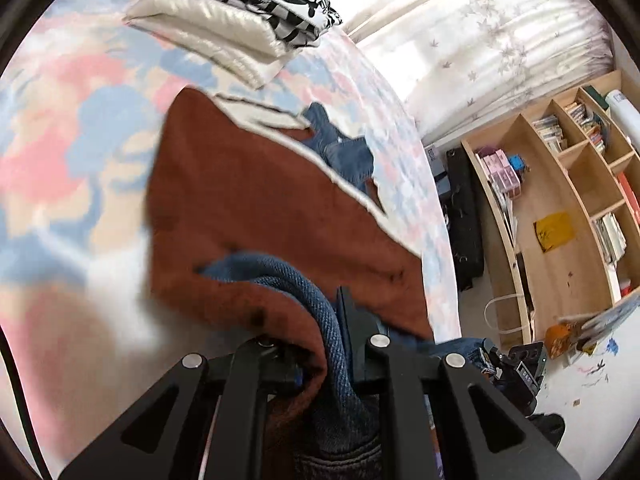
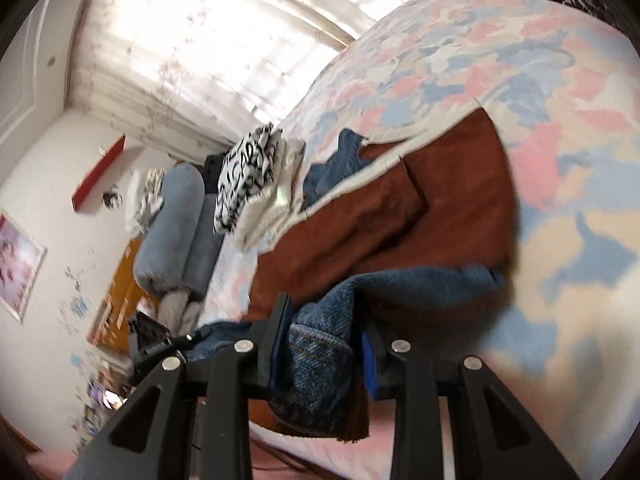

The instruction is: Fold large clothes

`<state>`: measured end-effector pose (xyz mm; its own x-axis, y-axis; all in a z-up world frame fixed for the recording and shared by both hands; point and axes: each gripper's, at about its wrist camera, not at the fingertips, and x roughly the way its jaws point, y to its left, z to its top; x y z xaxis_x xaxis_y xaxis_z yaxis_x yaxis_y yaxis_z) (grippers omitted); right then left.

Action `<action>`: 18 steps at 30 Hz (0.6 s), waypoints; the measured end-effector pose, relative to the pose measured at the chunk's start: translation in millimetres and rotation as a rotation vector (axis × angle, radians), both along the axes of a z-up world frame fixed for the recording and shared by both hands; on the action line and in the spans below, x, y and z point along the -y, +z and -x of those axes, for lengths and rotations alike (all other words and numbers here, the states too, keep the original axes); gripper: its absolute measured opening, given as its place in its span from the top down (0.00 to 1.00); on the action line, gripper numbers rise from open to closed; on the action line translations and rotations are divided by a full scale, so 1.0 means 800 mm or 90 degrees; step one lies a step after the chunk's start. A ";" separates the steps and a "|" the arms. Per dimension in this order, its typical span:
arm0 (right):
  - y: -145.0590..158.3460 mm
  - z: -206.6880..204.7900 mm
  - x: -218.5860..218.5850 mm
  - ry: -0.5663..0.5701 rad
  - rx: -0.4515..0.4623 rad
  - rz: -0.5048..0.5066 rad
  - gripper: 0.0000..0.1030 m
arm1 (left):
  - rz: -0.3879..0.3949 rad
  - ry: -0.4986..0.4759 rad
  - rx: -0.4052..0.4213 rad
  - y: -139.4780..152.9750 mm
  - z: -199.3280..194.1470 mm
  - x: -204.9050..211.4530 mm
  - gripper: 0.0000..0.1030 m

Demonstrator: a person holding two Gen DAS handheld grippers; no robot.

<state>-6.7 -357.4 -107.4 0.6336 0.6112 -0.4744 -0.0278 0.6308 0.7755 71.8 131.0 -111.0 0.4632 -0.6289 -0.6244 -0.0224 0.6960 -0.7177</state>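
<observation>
Denim and rust-brown cloth fill both of my wrist views. My left gripper (image 1: 332, 344) is pinched nearly closed on a bunched fold of the jacket (image 1: 256, 208), brown lining and blue denim together running back between its black fingers. My right gripper (image 2: 324, 344) stands somewhat wider and clamps a thick denim hem of the same jacket (image 2: 400, 216). The garment lies brown side up across the bed (image 1: 80, 152), a denim collar or sleeve end peeking out at its far edge. Beyond it on the flowered bedspread sits a pile of folded clothes (image 1: 248, 4), cream below and black-and-white print on top. Beside the bed, the left view shows a wooden bookshelf (image 1: 560, 184) and a curtained window (image 1: 500, 32); the right view shows a grey-blue bolster (image 2: 168, 236) near the pile. Both pictures are smeared with motion blur.
</observation>
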 end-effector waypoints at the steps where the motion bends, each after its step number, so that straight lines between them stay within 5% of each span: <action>1: 0.001 -0.016 0.002 -0.004 -0.002 -0.007 0.70 | 0.001 0.002 0.002 0.000 -0.021 0.002 0.88; 7: -0.003 -0.127 0.018 -0.059 -0.011 -0.012 0.65 | 0.031 0.051 -0.010 -0.023 -0.133 0.002 0.74; 11: -0.029 -0.195 0.024 -0.078 -0.046 -0.017 0.42 | 0.054 0.089 -0.025 -0.049 -0.190 -0.002 0.72; 15: -0.034 -0.216 0.029 -0.073 -0.022 -0.032 0.23 | 0.042 0.102 -0.026 -0.062 -0.212 -0.008 0.54; 18: -0.022 -0.212 0.034 -0.075 0.019 -0.007 0.23 | 0.001 0.093 -0.012 -0.062 -0.219 -0.008 0.48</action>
<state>163.1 -385.0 -124.6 0.7150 0.5369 -0.4479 0.0232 0.6221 0.7826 247.1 137.7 -160.4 0.5384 -0.5566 -0.6327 -0.1365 0.6833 -0.7173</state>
